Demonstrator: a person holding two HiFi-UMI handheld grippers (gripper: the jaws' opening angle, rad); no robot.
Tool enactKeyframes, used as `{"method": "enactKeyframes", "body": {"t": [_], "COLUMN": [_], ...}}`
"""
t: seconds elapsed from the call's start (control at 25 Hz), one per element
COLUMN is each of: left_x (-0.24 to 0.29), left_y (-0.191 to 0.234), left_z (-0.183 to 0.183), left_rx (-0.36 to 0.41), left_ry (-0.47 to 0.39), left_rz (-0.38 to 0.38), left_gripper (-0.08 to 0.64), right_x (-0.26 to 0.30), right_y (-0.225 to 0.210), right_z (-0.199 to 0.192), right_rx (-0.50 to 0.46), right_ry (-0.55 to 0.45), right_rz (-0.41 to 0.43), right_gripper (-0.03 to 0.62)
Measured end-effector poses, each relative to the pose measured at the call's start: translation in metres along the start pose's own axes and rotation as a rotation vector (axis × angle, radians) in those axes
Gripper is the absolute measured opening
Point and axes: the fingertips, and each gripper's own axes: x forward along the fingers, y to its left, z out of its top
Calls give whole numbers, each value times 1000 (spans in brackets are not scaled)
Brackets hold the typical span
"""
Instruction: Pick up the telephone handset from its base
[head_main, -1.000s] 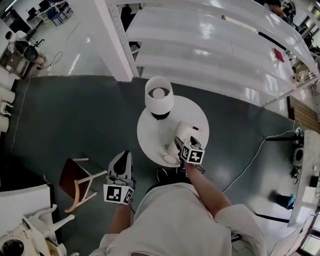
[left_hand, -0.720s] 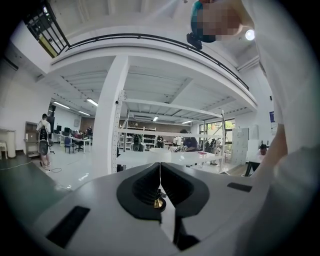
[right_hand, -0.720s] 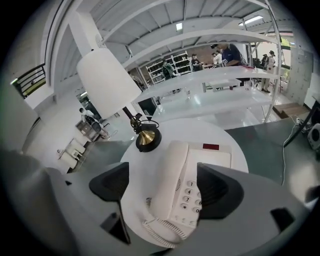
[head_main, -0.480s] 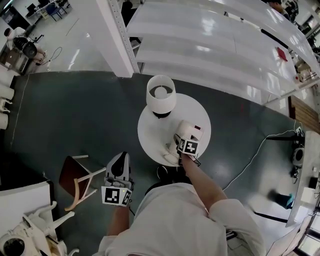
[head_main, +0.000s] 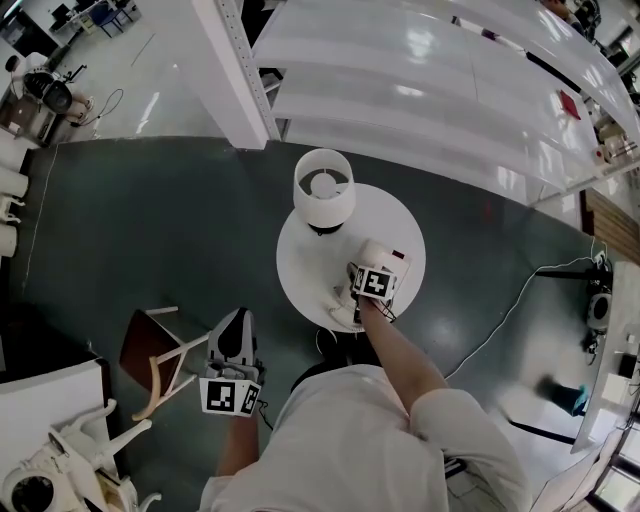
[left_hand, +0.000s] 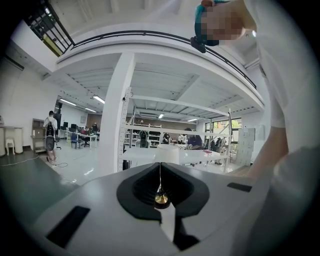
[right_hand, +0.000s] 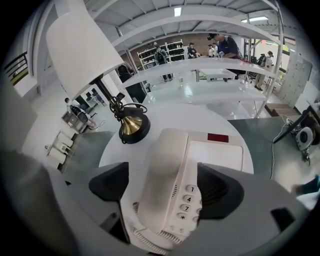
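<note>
A cream telephone (head_main: 378, 260) stands on the round white table (head_main: 310, 255). In the right gripper view its handset (right_hand: 162, 170) lies in the base (right_hand: 217, 155), beside the number keys, with a coiled cord (right_hand: 150, 241) at the near end. My right gripper (right_hand: 165, 192) hangs steeply over the phone, open wide, one dark pad on each side of the handset and neither touching it. In the head view the right gripper (head_main: 368, 278) covers the phone's near end. My left gripper (head_main: 235, 320) floats off the table's left, over the dark floor, jaws shut and empty.
A lamp with a white shade (head_main: 322, 187) and a brass-and-black foot (right_hand: 131, 126) stands on the table just behind the phone. A wooden chair (head_main: 160, 355) is near the left gripper. Long white shelving (head_main: 450, 90) lies beyond the table. A cable (head_main: 510, 310) runs across the floor at right.
My right gripper has come down toward the phone and tipped more steeply, its jaws spreading a little. The left gripper has only drifted slightly.
</note>
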Motion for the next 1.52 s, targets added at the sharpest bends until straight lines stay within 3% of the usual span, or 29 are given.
{"method": "enactKeyframes", "body": {"t": [0.52,0.92,1.12,1.52], "left_x": [0,-1,1,0], "left_y": [3,8,7,10], "left_z": [-2,-6,-4,-5], "left_rx": [-13,-35,-38,-59], "left_ry": [15,23,23,24], "left_rz": [15,26,22,24], "left_gripper": [20,20,20,20], "right_x": [15,20,17,23], "right_y": [-2,-5,-2,0], "right_z": [-9,-10,-17,-16], "right_rx": [26,11,15,17], "right_ry": [55,63,142,122], "right_rz": [-57,-88,-106,-98], "right_gripper": [410,350,288,275]}}
